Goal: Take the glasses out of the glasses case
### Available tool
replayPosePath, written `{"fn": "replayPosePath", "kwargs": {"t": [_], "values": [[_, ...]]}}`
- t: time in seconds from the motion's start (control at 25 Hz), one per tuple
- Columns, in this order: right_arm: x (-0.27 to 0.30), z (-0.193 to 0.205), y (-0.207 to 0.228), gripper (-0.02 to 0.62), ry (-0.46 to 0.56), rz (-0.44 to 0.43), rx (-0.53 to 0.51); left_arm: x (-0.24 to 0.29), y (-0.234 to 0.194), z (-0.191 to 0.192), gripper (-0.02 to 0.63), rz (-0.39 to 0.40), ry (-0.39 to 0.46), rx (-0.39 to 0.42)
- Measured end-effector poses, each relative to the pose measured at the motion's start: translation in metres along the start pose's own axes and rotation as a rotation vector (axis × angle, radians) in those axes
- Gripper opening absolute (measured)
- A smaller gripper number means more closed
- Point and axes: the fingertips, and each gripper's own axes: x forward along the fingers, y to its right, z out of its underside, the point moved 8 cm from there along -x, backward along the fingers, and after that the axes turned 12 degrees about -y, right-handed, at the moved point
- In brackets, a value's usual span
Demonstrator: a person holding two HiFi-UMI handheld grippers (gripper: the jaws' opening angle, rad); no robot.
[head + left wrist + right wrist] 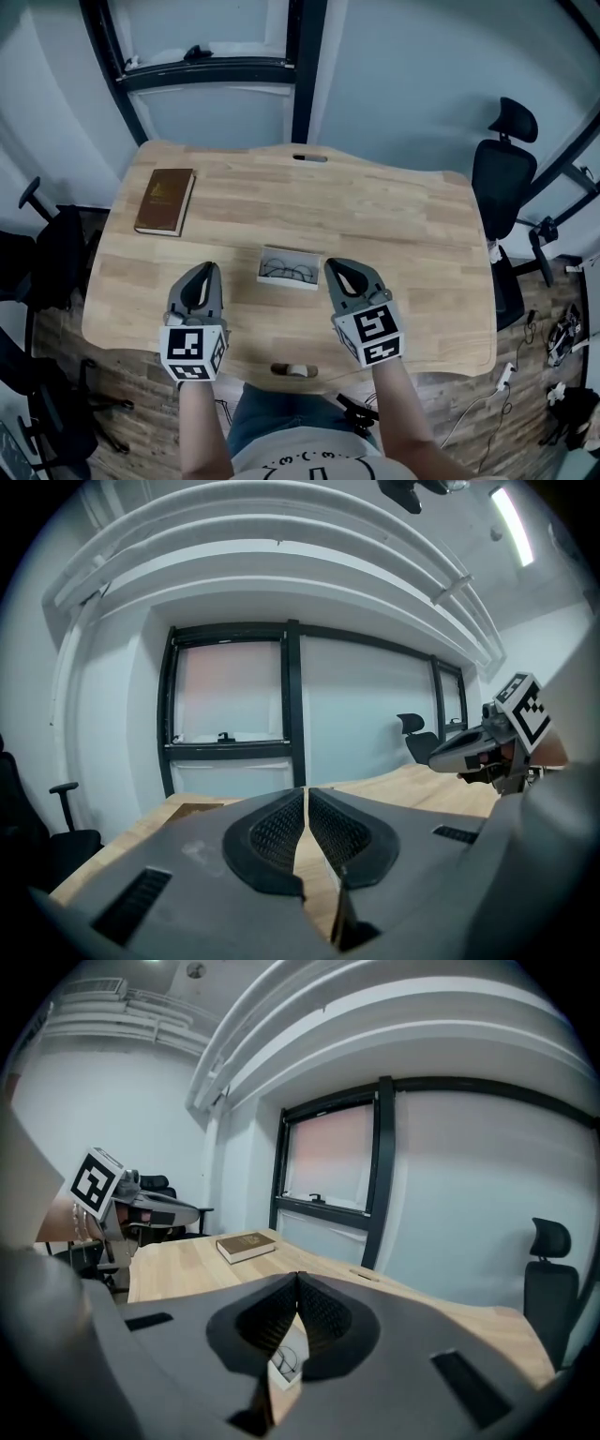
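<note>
Open glasses case (pixel 282 283), glasses (pixel 287 272) inside, sits between both fingertip pairs; left gripper (pixel 207 269), right gripper (pixel 334 266) pinched together, empty; flanking, seemingly staged for reach-in.

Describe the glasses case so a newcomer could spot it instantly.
On the wooden desk, look near the front edge, between the left gripper and right gripper. The glasses case is the small white open tray holding dark-rimmed glasses, unlike the closed brown book at back left.

The table (pixel 394 216) is pale, matt, jointed wood.
</note>
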Motion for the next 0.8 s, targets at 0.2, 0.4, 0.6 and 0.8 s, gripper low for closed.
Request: {"fn": "replayPosePath", "kwargs": {"t": [0.2, 0.4, 0.6, 0.8], "values": [[0.032, 0.007, -0.003, 0.052, -0.097, -0.027, 0.002, 0.021, -0.018, 0.011, 0.026, 0.022, -0.047, -0.018], [0.066, 0.021, -0.013, 0.150, -0.220, -0.111, -0.045, 0.039, -0.034, 0.022, 0.026, 0.037, -0.089, -0.037], [0.095, 0.033, -0.018, 0.124, -0.331, -0.172, -0.158, 0.054, -0.040, 0.032, 0.026, 0.047, -0.112, -0.056], [0.126, 0.042, -0.028, 0.117, -0.451, -0.235, -0.331, 0.059, -0.045, 0.042, 0.026, 0.059, -0.143, -0.061]]}}
